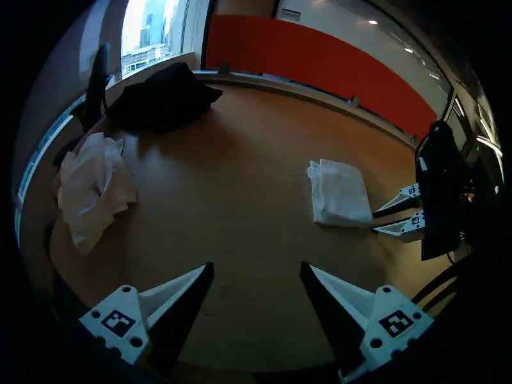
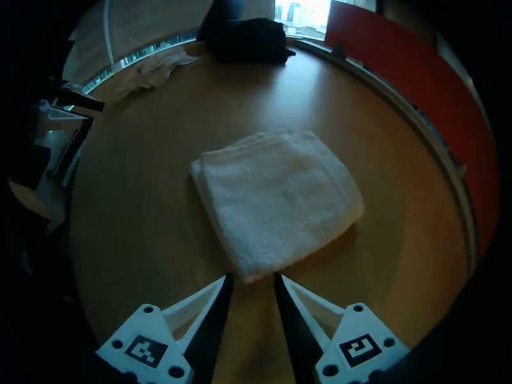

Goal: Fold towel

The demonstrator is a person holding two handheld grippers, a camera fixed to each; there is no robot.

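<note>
A white towel, folded into a thick rectangle, lies flat on the round wooden table. My right gripper is open by a narrow gap, and its tips sit at the towel's near corner without pressing on it. In the left gripper view, the same folded towel lies right of centre, with the right gripper at its right edge. My left gripper is wide open over bare table, well short of the towel and holding nothing.
A crumpled white cloth lies at the table's left side and a black bag at the far edge by the window. A red wall panel runs behind the table. Both the cloth and the bag lie far off in the right gripper view.
</note>
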